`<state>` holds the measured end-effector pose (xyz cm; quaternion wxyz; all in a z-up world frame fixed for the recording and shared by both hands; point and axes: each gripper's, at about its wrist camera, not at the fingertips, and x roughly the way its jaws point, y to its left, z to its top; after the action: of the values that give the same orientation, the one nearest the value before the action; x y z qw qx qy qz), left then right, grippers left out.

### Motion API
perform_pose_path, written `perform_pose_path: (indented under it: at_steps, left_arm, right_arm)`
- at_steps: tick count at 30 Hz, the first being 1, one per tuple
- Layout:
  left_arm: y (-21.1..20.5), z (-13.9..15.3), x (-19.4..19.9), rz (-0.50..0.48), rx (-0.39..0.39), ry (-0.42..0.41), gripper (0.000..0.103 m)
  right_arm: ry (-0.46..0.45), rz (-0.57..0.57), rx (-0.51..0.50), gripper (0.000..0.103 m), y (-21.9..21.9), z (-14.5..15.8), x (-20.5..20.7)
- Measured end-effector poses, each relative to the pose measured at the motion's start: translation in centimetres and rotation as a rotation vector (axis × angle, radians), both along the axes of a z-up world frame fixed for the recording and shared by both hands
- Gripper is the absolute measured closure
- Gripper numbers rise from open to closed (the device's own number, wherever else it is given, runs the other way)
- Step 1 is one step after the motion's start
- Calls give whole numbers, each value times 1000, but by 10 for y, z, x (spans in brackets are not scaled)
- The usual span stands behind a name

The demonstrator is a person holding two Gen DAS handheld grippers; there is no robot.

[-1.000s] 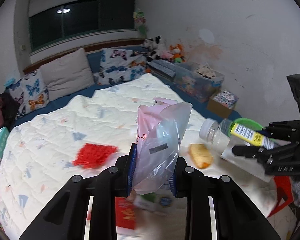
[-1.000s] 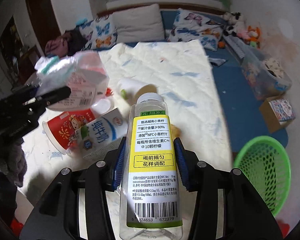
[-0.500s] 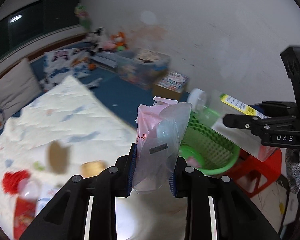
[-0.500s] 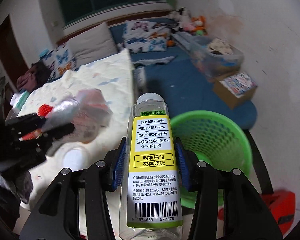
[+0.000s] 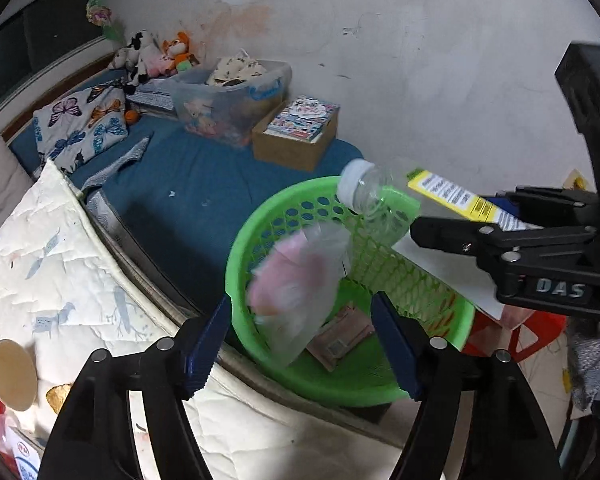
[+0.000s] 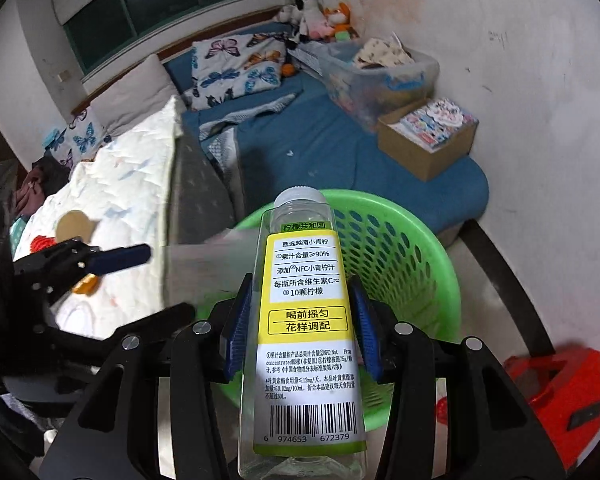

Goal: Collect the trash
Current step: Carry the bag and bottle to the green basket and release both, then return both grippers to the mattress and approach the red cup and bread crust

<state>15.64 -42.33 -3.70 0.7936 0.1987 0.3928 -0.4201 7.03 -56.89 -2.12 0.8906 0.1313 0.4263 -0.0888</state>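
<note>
While a pale quilt [image 5: 60, 264] covers the bed at left, the left tool [image 5: 302, 340] stands wide, its jaws having just been opening; the plastic bag [image 5: 296, 292] it clamped a second ago is loose (blurred) over the green basket [image 5: 340, 384] beside the bed. Right of it, the right tool [image 6: 302, 328], marked "DAS", grips a clear bottle [image 6: 304, 320] whose barcode reads 6 974653 672379, above the basket, before a stained white wall [image 5: 420, 60].
</note>
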Motion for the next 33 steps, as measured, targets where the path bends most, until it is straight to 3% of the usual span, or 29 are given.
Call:
perform_pose_path:
  at_steps: [7,11,17,24,29,33]
  left_arm:
    - [22,7,14,63,-30,8,33]
    - [42,13,15,95,-56,17,32]
    - [68,18,16,123,-52,-19,31]
    - [98,20,23,178,-61,-10,31]
    - [126,26,18,219,-79,-29,31]
    - [159,33,8,258,-90,-49,31]
  right_arm:
    - [84,12,37,56,-11,-42,25]
    - [178,26,31,56,-9,-71,44]
    - [276,8,5,56,-11,-102,62]
    - [252,-18,14,54,-12,-104,61]
    - [166,-39,-9,45,-10,-89,45]
    - [112,-54,-5,45,-4,-73,26]
